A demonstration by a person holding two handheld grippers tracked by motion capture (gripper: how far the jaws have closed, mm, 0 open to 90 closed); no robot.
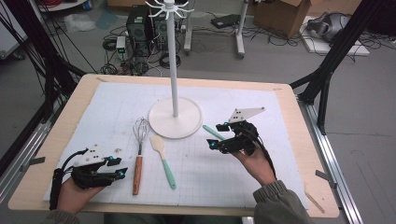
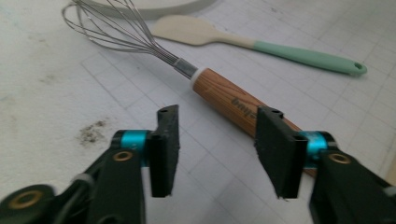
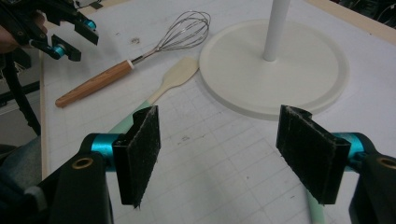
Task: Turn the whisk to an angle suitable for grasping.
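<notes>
1. Now the left gripper [image 1: 117, 167] hovers low with its jaws apart, nothing between them.
2. Right beside it, at its three o'clock, lies the whisk [image 1: 138, 154], its wooden handle [image 2: 233, 105] near the right-hand jaw.
3. Over at four o'clock from the stand [image 1: 175, 116], the right gripper [image 1: 218, 136] gapes too, above a mint-handled utensil [image 1: 212, 132].
4. Likely light and rigid; the wire loops [image 2: 112, 32] would flex, so grip mid-handle.
5. Next to it rests a spatula [image 1: 163, 159].
</notes>
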